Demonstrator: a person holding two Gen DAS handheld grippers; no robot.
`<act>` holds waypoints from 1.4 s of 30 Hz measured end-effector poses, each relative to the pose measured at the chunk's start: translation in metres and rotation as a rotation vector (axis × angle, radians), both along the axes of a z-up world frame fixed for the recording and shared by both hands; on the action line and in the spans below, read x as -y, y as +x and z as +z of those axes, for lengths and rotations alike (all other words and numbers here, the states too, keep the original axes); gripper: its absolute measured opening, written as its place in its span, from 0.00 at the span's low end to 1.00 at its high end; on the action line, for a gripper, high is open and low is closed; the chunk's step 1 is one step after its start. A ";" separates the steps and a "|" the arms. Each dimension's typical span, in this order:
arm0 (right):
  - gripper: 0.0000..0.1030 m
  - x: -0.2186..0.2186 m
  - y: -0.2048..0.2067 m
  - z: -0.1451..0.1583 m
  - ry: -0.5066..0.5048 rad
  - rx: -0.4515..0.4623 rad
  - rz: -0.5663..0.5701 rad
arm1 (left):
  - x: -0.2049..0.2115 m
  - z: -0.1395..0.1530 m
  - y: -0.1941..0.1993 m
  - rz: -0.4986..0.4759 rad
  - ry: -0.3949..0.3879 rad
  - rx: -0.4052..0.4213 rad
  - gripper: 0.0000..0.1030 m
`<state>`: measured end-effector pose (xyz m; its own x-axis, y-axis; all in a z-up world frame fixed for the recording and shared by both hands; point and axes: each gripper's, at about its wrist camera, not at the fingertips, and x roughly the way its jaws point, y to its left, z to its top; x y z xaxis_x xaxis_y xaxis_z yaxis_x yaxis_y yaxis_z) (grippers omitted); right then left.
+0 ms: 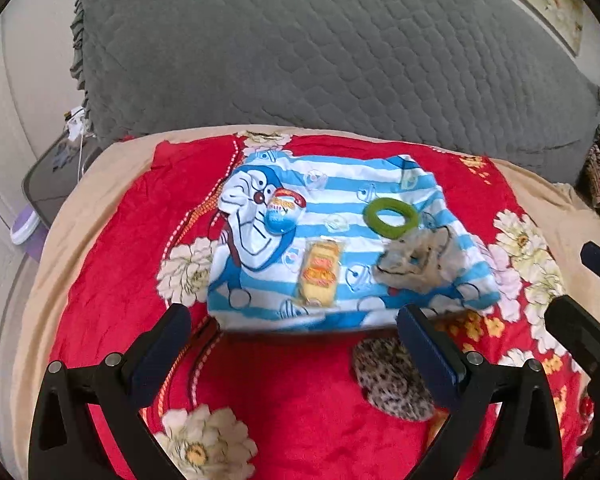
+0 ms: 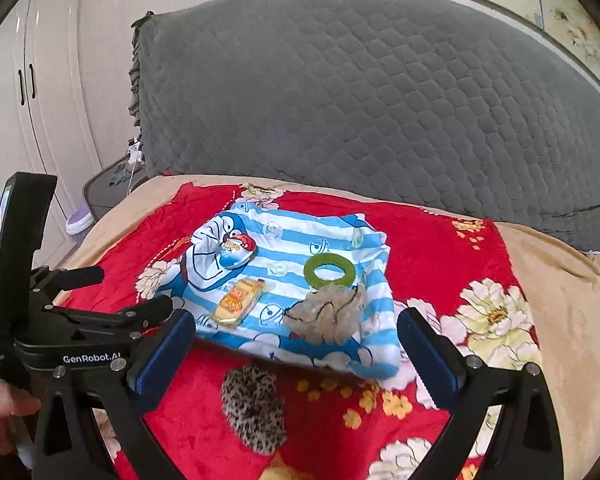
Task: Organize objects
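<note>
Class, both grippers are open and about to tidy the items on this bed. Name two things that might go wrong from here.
1. The green ring touches the grey scrunchie, so gripping one may drag the other.
2. The snack packet lies on the loose striped shirt; closing fingers might pinch cloth too.

bed: tan sheet (image 1: 112, 160), centre of frame
blanket: red floral blanket (image 1: 300, 420) spread on it
on blanket: blue-striped cartoon cloth (image 1: 340, 196) centre; leopard-print scrunchie (image 1: 388, 380) lower right, just below the cloth

Between fingers: bare red blanket (image 1: 292, 392)
Ahead of fingertips: striped cloth (image 1: 340, 200) crowded with items
By right finger: leopard scrunchie (image 1: 392, 380)
</note>
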<state>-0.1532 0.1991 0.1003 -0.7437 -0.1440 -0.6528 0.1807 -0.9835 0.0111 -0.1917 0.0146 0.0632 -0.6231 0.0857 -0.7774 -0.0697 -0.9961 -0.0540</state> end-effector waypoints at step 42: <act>0.99 0.006 0.152 0.002 0.128 -0.054 -0.041 | -0.011 0.005 0.137 -0.014 0.026 0.005 1.00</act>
<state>-0.0010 0.1929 0.1023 -0.7819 -0.0310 -0.6227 0.1375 -0.9827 -0.1237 -0.0550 0.0254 0.0678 -0.6179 0.1145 -0.7779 -0.0828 -0.9933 -0.0804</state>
